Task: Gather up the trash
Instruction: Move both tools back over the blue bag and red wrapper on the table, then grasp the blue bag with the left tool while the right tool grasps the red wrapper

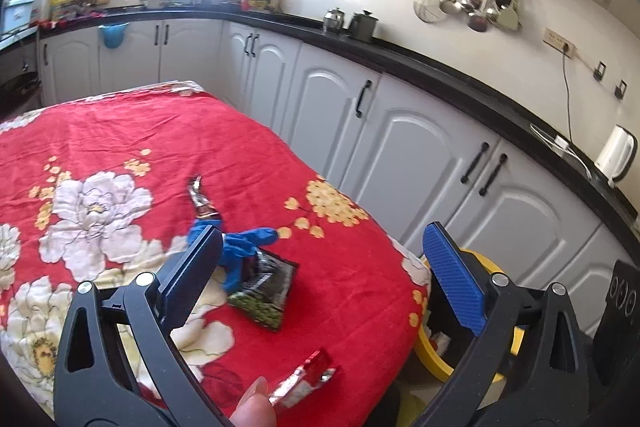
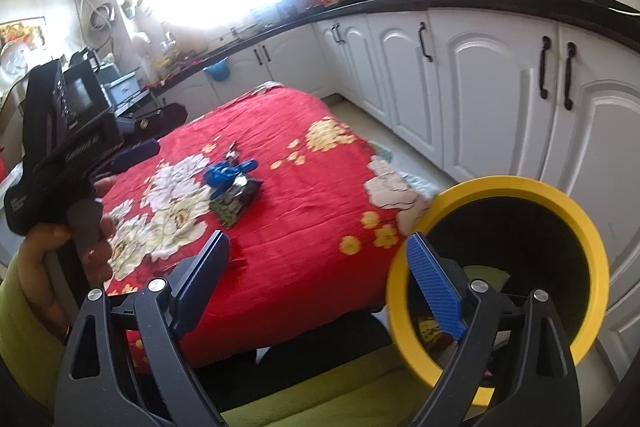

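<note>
Partly hidden behind right gripper [image 2: 322,281], yellow bin [image 2: 580,227] interior dark.

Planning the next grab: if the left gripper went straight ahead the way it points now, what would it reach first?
Probably the dark snack wrapper lying on the red cloth, with the blue glove just beyond it. The left gripper is open and empty. Depth is uncertain.

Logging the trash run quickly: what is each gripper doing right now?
Left gripper: open, jaws wide, holding nothing.
Right gripper: open, jaws wide, holding nothing.
</note>
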Action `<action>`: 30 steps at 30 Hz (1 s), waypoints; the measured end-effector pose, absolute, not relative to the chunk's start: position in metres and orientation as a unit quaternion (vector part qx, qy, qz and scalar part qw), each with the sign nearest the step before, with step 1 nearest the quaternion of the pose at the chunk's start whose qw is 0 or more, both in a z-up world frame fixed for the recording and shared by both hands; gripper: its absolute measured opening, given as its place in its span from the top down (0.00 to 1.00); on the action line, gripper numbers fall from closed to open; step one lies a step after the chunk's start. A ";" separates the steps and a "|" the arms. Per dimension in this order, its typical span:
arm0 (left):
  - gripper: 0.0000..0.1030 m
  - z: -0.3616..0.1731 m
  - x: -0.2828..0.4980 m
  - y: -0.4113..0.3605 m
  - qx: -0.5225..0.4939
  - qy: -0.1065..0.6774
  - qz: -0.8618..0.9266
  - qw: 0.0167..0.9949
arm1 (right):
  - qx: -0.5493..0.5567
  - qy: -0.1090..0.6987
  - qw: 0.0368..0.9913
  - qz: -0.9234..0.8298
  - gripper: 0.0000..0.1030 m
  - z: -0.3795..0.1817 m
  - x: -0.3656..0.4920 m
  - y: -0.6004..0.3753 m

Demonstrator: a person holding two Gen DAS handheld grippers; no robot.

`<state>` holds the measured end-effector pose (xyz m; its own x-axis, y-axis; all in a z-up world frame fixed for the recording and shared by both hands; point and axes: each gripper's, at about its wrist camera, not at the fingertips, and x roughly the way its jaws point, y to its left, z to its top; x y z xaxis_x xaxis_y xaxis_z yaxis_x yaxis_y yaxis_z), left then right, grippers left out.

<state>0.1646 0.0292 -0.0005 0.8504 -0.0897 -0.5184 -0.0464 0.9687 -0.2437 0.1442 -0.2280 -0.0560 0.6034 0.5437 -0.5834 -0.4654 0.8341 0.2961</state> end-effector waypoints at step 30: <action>0.18 -0.060 0.187 0.143 -0.284 0.333 0.031 0.899 | 0.071 0.489 0.792 0.358 0.16 -0.109 0.153 -0.095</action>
